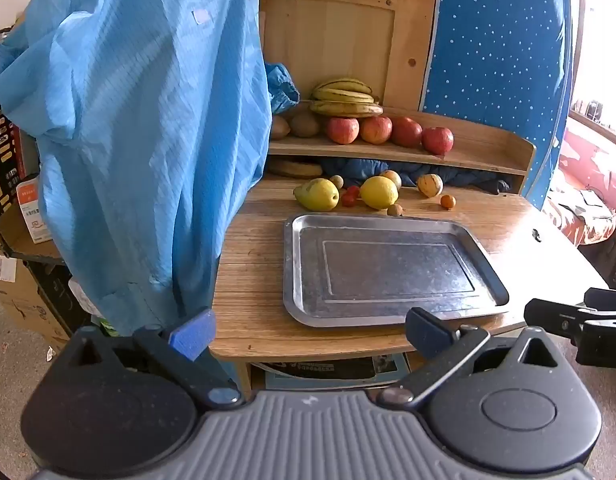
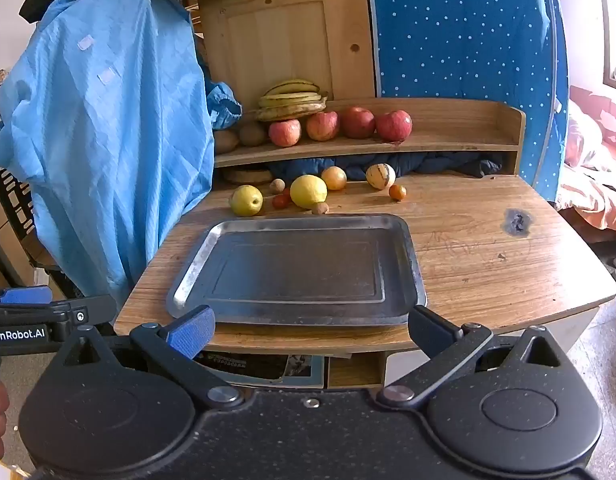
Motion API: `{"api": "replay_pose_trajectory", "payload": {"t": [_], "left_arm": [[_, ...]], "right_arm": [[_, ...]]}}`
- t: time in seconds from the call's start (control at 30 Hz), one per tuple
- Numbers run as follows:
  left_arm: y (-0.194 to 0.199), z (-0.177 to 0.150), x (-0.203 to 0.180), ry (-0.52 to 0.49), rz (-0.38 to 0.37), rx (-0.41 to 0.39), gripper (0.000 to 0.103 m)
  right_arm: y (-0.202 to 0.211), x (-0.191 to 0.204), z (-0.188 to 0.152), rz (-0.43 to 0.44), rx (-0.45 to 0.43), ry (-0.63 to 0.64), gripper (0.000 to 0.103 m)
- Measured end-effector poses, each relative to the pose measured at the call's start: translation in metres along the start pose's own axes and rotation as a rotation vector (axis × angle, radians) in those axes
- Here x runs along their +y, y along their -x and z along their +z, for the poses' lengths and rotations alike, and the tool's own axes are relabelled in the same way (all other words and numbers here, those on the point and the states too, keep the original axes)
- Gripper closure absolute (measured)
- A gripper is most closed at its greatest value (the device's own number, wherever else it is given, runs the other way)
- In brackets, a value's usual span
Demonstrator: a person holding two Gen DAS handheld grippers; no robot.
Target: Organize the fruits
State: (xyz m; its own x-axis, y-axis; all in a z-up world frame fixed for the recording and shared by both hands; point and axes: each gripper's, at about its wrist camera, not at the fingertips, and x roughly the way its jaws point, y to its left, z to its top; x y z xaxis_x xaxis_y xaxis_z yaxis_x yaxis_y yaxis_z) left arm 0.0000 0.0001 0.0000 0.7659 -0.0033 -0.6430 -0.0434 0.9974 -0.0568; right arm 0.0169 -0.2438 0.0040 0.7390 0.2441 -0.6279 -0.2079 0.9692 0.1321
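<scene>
Beyond both sets of wide-spread, empty jaws: bare tray [image 2: 296,268], loose fruit [image 2: 308,191] further off. Starting step; next, reaching past the tray for a lemon-sized piece.

Blue coat [image 1: 148,140] hides part of a kiwi [image 1: 279,127] on the shelf [image 1: 475,160]
</scene>
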Motion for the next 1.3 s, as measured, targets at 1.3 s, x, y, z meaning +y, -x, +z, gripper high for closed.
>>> {"api": "replay_pose_trajectory", "payload": {"t": [1.3], "left_arm": [[-0.009, -0.001, -0.01, -0.008, 0.005, 0.029, 0.0]], "right_arm": [[-0.012, -0.005, -0.001, -0.006, 0.03, -0.007, 0.001]]}}
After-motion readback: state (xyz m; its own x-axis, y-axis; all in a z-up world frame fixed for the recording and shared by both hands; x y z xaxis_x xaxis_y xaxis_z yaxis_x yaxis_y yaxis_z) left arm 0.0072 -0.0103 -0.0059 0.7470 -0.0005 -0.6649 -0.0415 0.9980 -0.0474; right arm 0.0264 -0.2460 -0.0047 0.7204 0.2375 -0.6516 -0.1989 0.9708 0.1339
